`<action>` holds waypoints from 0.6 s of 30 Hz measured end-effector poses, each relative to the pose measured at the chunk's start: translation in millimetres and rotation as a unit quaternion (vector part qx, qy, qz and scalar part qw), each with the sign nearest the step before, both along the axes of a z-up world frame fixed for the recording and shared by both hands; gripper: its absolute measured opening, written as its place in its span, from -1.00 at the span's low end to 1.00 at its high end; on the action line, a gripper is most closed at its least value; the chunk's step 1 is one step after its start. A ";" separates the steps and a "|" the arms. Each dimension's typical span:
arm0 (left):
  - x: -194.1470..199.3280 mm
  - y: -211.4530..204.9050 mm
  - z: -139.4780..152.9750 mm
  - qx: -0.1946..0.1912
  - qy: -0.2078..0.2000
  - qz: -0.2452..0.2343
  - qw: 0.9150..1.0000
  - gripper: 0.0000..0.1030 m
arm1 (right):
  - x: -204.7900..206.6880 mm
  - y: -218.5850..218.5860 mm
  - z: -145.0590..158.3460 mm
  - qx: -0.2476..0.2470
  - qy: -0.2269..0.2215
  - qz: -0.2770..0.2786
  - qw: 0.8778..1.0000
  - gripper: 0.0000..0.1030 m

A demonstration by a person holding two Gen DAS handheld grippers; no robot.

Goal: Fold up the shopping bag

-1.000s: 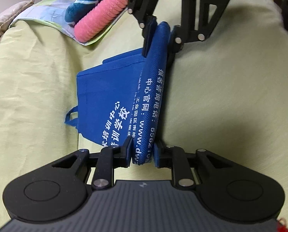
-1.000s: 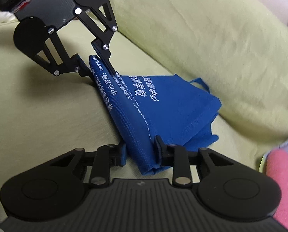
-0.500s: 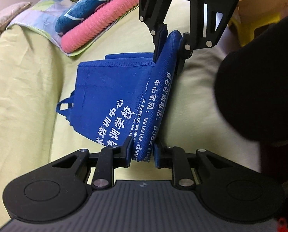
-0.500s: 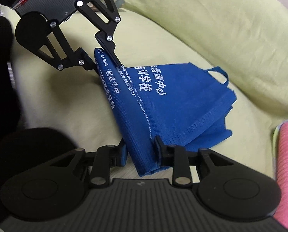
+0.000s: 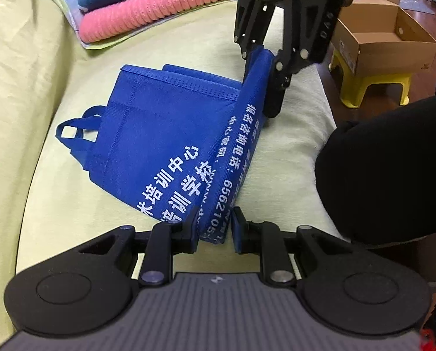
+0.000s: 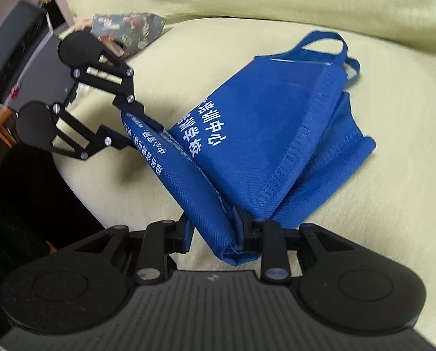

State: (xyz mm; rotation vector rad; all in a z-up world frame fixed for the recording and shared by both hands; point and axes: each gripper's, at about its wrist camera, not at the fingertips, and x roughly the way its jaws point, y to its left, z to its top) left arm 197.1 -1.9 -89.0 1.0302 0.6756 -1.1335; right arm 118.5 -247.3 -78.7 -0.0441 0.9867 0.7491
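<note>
The fingers (image 5: 188, 229) of the left gripper (image 5: 215, 229) are drawn in narrow on the near end of a folded edge of the blue non-woven fabric shopping bag with white printed lettering (image 5: 162, 134), in the left wrist view. That raised edge runs away from the camera to the right gripper (image 5: 261, 67), which pinches its far end from above. The rest of the bag slopes down to the left and lies on the pale yellow-green sofa cushion (image 5: 42, 175), with its blue loop handles (image 5: 77, 125) flat on the cushion at the far left. Beyond the bag sits a stack of folded textiles, a pink ribbed knit under a dark teal one (image 5: 153, 8). To the right, past the cushion's edge, an open brown cardboard box (image 5: 384, 41) rests on a small yellow plastic stool (image 5: 370, 87), and a black sleeve (image 5: 387, 169) fills the right side.

In the right wrist view, the right gripper (image 6: 215, 234) clamps the near end of the same folded edge, fingers (image 6: 184, 235) close together with cloth between them. The left gripper (image 6: 136, 125) holds the far end at upper left. The bag's body (image 6: 276, 134) fans out to the right and rests on the cushion (image 6: 393, 204), handles (image 6: 326, 44) toward the sofa's back. A patterned cloth pouch (image 6: 130, 26) lies behind the left gripper.
</note>
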 end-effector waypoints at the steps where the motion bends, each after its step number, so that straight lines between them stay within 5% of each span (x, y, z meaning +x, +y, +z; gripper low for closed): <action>1: 2.3 -1.4 -1.2 0.001 0.002 -0.001 1.000 -0.52 | 1.8 -0.8 -2.4 0.009 0.008 -0.003 1.000 -0.50; 18: 24.4 -5.3 -6.5 -0.008 0.025 0.010 1.000 -0.35 | 50.6 -30.0 -28.5 0.117 0.111 -0.084 0.983 -0.51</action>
